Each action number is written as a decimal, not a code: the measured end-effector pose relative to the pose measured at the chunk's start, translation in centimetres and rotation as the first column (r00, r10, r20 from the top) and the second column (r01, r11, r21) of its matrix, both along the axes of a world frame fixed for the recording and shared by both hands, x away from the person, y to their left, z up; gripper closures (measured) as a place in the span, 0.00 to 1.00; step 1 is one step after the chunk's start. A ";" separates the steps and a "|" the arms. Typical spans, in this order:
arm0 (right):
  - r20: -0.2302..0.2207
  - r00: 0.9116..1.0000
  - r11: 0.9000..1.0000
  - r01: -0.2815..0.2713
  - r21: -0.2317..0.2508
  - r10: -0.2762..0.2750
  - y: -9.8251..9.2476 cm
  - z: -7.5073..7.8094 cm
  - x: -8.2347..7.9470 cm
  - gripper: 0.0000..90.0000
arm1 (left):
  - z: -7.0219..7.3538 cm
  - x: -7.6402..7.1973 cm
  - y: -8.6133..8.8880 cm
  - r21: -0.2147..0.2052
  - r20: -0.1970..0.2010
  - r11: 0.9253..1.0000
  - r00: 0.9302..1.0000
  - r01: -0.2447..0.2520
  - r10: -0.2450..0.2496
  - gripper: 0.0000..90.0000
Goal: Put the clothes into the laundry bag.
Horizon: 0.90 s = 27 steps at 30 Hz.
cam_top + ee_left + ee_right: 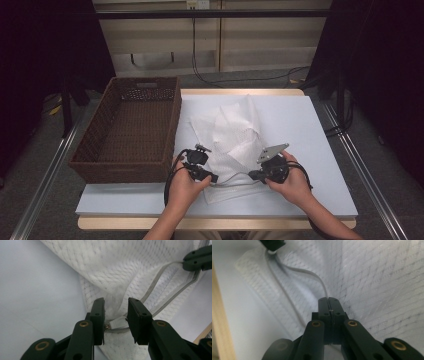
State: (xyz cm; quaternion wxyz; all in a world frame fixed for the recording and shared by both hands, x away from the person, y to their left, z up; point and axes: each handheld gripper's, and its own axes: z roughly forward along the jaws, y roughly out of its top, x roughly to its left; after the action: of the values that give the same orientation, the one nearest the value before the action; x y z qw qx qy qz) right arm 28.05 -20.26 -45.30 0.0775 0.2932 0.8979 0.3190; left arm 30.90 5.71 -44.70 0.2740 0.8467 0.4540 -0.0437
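A white mesh bag lies crumpled on the white table, its zipper edge toward the person. In the left gripper view the left gripper stands open over the bag, with the small zipper tab in the gap between its jaws. From the high view, that gripper sits at the bag's near left corner. The right gripper is shut on the bag's grey zipper band, which runs into its jaws. It holds the near right part of the edge. The band between the two grippers hangs in a loose curve.
A brown wicker basket stands left of the bag, its long side close to the left hand. The table's wooden front edge runs just behind the right gripper. Bare table surface lies to the right of the bag.
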 end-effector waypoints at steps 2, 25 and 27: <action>-0.029 1.000 1.000 0.000 0.021 0.000 -0.6 -0.5 -0.2 1.00 | 0.0 -0.1 0.0 0.002 0.000 1.000 1.000 -0.001 0.001 0.74; -0.057 0.993 0.985 0.114 0.132 -0.107 2.0 3.2 0.0 0.65 | 0.5 -1.5 1.9 -0.035 0.009 0.999 1.000 -0.022 0.022 0.56; -0.070 0.991 0.983 0.125 0.135 -0.117 2.3 3.1 0.1 0.64 | 0.6 -1.7 2.1 -0.043 0.020 0.998 0.999 -0.043 0.044 0.56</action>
State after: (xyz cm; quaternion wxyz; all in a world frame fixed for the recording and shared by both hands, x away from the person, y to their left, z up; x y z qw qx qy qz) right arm 28.10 -17.96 -42.15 0.0482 0.3617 0.8560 0.3662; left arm 29.20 7.77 -44.10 0.2977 0.8311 0.4682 -0.0386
